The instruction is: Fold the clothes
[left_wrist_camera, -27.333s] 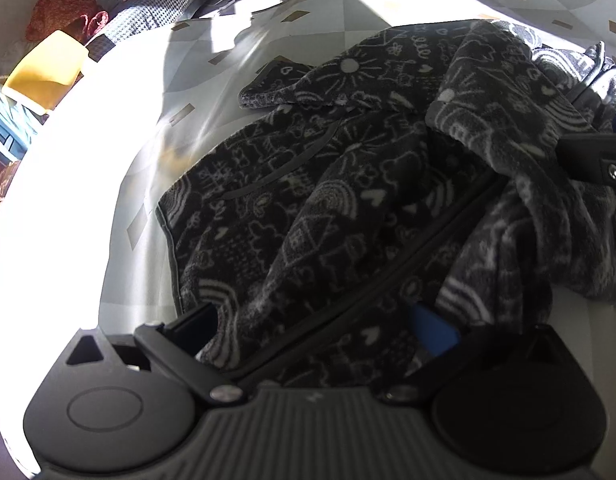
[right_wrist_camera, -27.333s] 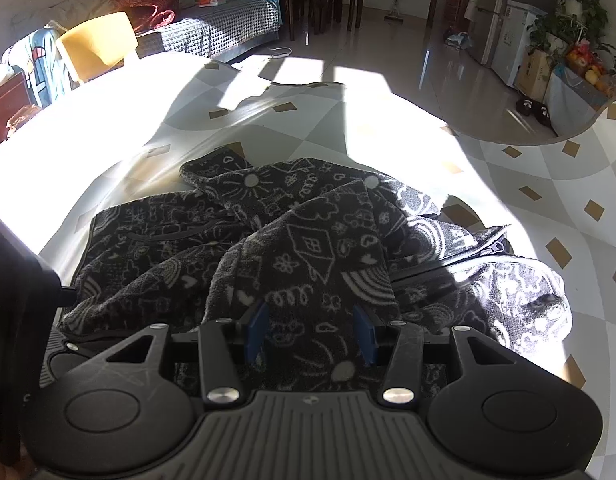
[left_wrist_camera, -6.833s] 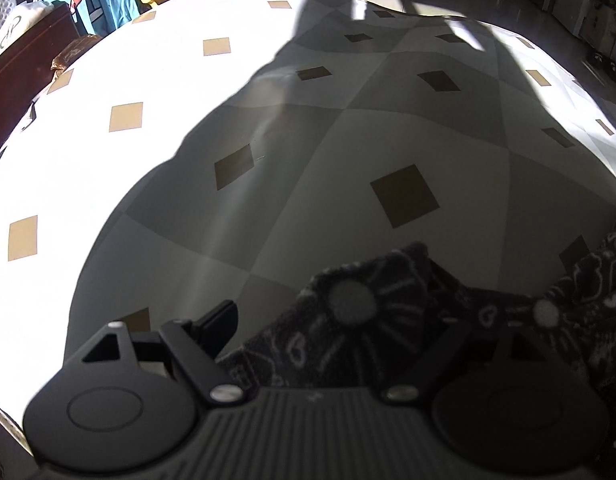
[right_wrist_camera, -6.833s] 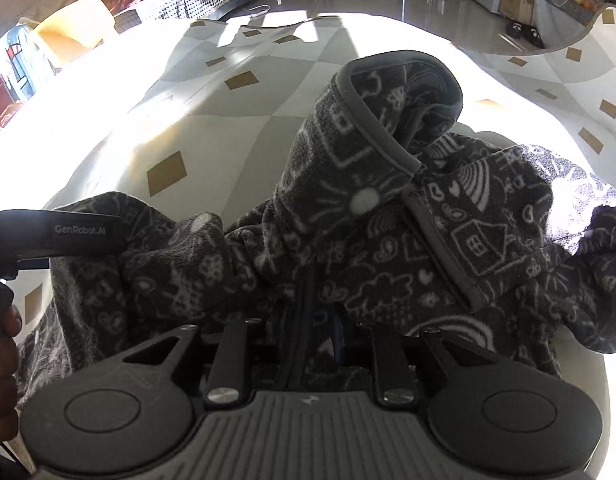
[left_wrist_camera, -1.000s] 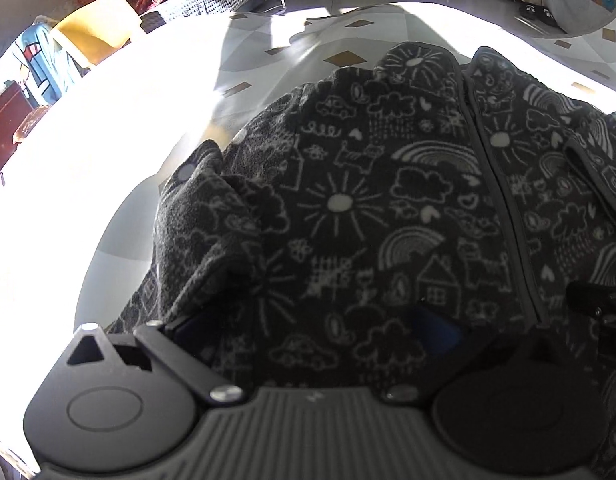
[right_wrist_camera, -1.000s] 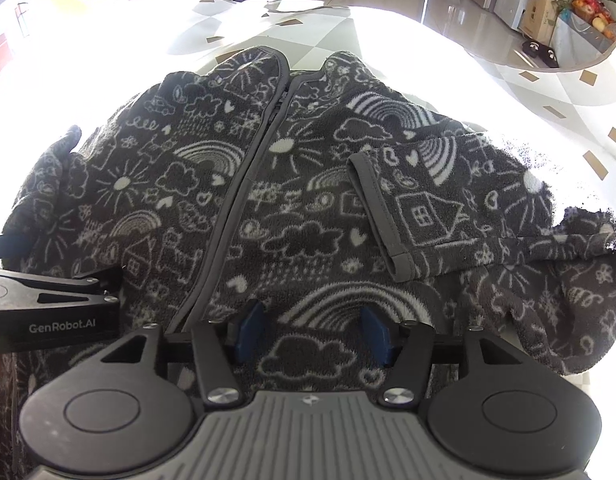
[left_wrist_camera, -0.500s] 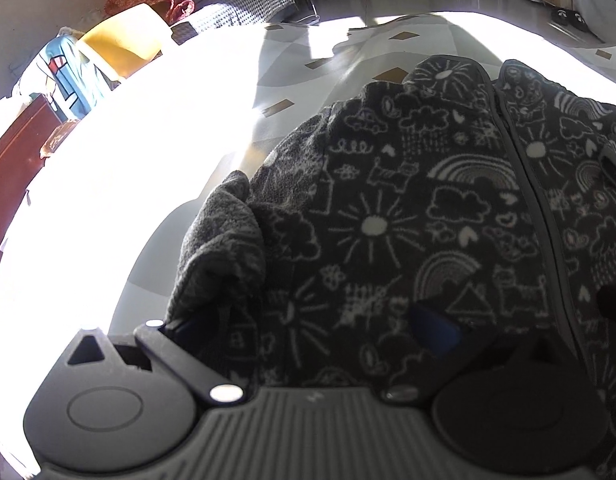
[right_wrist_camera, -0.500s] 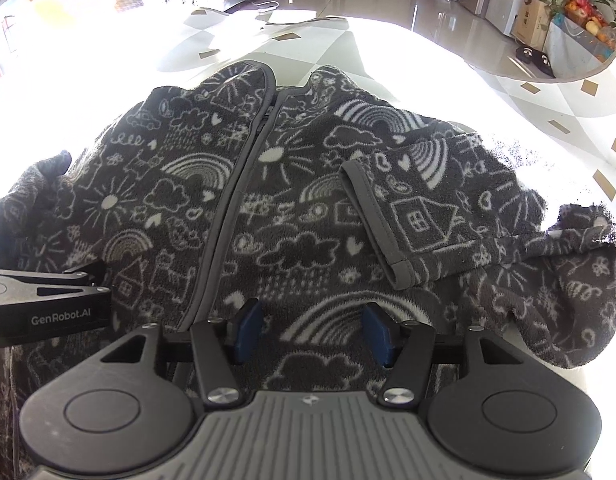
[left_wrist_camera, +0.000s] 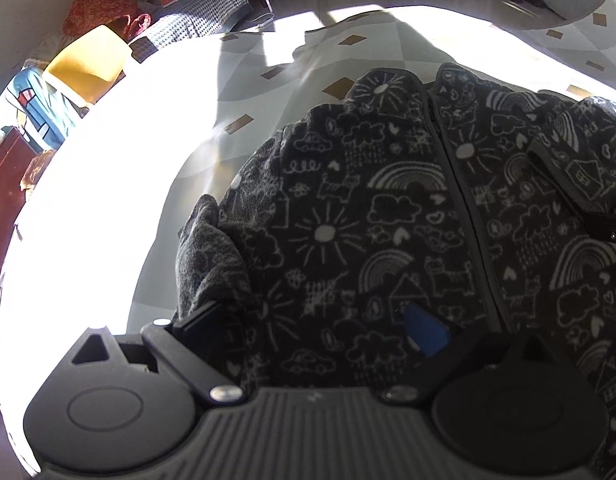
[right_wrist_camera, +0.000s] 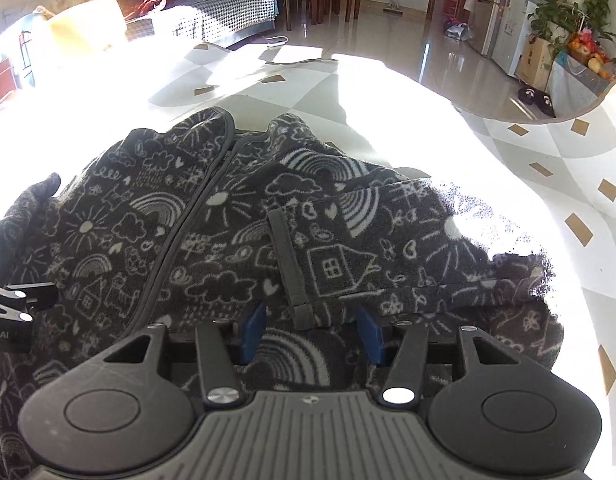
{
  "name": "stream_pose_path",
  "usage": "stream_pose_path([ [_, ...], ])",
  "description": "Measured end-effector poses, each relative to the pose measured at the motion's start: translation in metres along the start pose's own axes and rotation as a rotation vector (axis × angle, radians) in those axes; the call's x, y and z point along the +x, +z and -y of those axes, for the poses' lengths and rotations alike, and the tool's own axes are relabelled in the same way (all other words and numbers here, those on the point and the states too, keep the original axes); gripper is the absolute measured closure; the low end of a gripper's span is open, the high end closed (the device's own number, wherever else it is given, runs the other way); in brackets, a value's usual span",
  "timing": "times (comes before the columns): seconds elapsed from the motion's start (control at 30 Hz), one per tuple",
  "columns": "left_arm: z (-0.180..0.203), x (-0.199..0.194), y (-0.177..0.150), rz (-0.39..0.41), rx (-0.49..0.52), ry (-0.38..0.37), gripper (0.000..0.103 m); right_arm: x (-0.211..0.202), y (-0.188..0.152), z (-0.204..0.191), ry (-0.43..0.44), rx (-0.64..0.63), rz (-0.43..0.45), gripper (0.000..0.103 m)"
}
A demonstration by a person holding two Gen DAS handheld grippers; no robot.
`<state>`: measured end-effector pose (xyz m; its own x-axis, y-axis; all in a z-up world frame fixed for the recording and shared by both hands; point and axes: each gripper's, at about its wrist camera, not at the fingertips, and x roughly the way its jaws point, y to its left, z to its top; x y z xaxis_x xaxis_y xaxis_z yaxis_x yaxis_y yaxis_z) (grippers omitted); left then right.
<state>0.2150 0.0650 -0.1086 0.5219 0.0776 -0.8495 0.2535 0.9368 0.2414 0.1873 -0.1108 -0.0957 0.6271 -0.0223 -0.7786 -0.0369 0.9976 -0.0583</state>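
Dark fleece jacket (right_wrist_camera: 235, 240) with white doodle print lies spread front-up on the bench (right_wrist_camera: 488, 168), zipper (right_wrist_camera: 187, 220) running away from me toward the far edge, collar at the far end. My right gripper (right_wrist_camera: 310, 334) sits over the near hem; its jaws have just been closing a little, but a clear gap shows each side of the cloth between the blue pads (right_wrist_camera: 253, 330), so I read it as not clamped. The right sleeve (right_wrist_camera: 388, 264) is already laid across the chest, cuff near that gripper. My left gripper (left_wrist_camera: 308, 320) stands wide apart at the near left of the jacket, fabric between the jaws, nothing pinched as far as I can see; the left sleeve (left_wrist_camera: 207, 252) bunches in a heap at the jacket's left side. Judgement: next is that left sleeve. Pinch it low near the cuff, lift just clear, carry it across to mirror the other, and keep the body flat so the zipper line stays straight.
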Motion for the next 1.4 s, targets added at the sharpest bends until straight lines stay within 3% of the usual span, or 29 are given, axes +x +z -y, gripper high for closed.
stream_pose_path([
  [0.2,0.011,0.012,-0.009,-0.075,-0.024,-0.072,0.004,0.018,0.005,-0.005,0.021,-0.085,0.012,0.053],
  [0.4,0.016,0.016,-0.008,-0.079,-0.02,-0.097,0.004,0.036,0.004,-0.007,0.045,-0.094,-0.013,0.053],
  [0.57,0.02,0.026,-0.007,-0.094,0.008,-0.096,0.004,0.039,0.008,-0.001,0.012,-0.041,0.008,0.079],
  [0.6,0.02,0.028,-0.007,-0.096,0.014,-0.095,0.004,0.039,0.009,0.001,0.01,-0.022,0.009,0.089],
  [0.67,0.02,0.027,-0.008,-0.096,0.015,-0.093,0.003,0.039,0.012,0.005,-0.003,0.014,0.012,0.094],
  [1.0,0.02,0.026,-0.008,-0.093,0.023,-0.063,0.003,0.01,0.019,0.011,-0.187,0.01,0.125,0.095],
  [1.4,0.029,0.018,-0.019,-0.012,0.079,-0.007,0.0,-0.026,0.006,0.041,-0.264,0.061,0.151,0.095],
])
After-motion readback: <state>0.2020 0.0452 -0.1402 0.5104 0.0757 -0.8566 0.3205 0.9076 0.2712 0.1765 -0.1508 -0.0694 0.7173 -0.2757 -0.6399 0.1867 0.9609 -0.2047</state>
